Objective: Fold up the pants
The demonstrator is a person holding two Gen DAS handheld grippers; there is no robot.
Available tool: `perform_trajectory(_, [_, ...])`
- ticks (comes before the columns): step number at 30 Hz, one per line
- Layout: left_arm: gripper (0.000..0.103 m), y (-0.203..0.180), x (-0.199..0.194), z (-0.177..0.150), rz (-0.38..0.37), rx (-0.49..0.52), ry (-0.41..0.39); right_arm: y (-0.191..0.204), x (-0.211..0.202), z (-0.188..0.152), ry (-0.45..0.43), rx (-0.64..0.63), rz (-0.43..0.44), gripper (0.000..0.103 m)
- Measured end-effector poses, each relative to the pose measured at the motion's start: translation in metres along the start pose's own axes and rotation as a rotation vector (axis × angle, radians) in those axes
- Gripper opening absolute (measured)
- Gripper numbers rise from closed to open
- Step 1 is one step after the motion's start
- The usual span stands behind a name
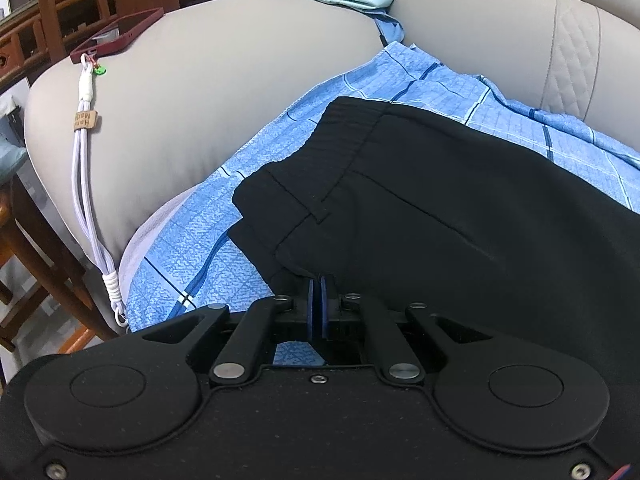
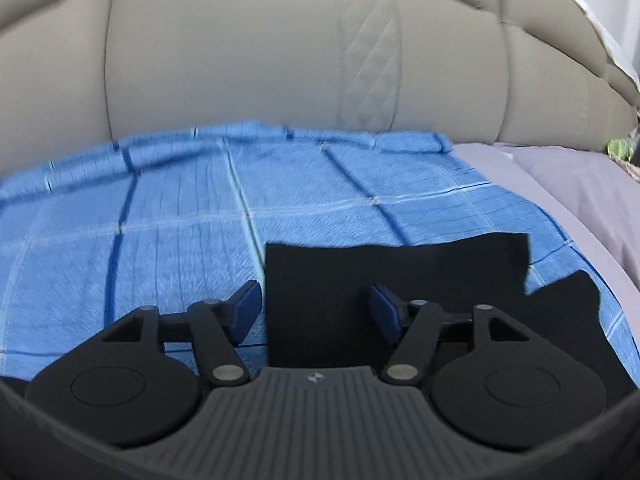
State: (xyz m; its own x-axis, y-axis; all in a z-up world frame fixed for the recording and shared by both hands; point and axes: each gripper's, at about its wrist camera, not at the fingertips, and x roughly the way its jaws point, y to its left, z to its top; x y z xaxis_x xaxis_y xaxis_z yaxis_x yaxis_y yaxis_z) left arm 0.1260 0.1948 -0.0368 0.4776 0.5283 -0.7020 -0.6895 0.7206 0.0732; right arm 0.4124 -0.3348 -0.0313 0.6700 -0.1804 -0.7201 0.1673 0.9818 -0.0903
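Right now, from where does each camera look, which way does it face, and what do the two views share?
Left wrist: sits on the left gripper, looking down along shut fingers pinching the black pants near the waistband; phone on the sofa arm beyond.
Right wrist: sits on the right gripper, jaws open over the pants' hem end, facing the sofa backrest.
Shared: the pants, blue checked sheet, sofa. No hand shows.

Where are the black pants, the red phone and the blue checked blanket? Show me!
black pants (image 1: 460, 208): left wrist view, on the flat dark cloth below the waistband.
red phone (image 1: 120, 34): left wrist view, on its screen.
blue checked blanket (image 2: 180, 240): right wrist view, on a bare square.
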Motion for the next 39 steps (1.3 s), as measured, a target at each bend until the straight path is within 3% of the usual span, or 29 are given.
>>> perform_trajectory(2, [0.004,-0.002,0.000,-0.001,0.007,0.007,-0.004,-0.004,-0.001,-0.002,-0.014,0.030,0.006,0.005])
perform_trajectory(4, [0.004,-0.003,0.000,-0.001,0.010,0.012,-0.007,-0.020,-0.009,-0.004,-0.038,0.079,-0.031,0.003])
perform_trajectory(8, [0.004,-0.005,-0.001,-0.002,0.016,0.011,-0.011,-0.060,-0.037,-0.020,-0.154,0.092,-0.227,0.002])
perform_trajectory(10, [0.004,-0.006,-0.001,-0.003,0.020,0.012,-0.012,-0.096,-0.054,-0.031,-0.173,0.160,-0.271,0.003])
perform_trajectory(17, [0.004,-0.007,-0.001,-0.001,0.022,0.006,-0.004,-0.194,-0.087,-0.078,-0.151,0.382,-0.347,0.003])
perform_trajectory(24, [0.004,-0.008,-0.002,-0.001,0.015,0.001,0.007,-0.212,-0.077,-0.126,-0.063,0.479,-0.404,0.005])
perform_trajectory(26, [0.004,-0.008,-0.003,-0.001,0.013,-0.001,0.009,-0.210,-0.071,-0.128,-0.042,0.451,-0.426,0.015])
perform_trajectory(29, [0.007,-0.006,-0.003,-0.001,0.008,-0.007,0.008,-0.212,-0.074,-0.121,-0.036,0.425,-0.458,0.060])
perform_trajectory(31, [0.012,-0.004,-0.004,-0.001,0.008,-0.007,0.005,-0.212,-0.081,-0.118,-0.044,0.447,-0.502,0.077])
perform_trajectory(35, [0.039,0.011,-0.016,0.001,-0.067,-0.069,-0.008,-0.202,-0.102,-0.109,-0.112,0.487,-0.459,0.086])
perform_trajectory(39, [0.051,0.014,-0.043,0.003,-0.089,-0.035,-0.136,-0.154,-0.125,-0.092,-0.239,0.415,-0.273,0.092])
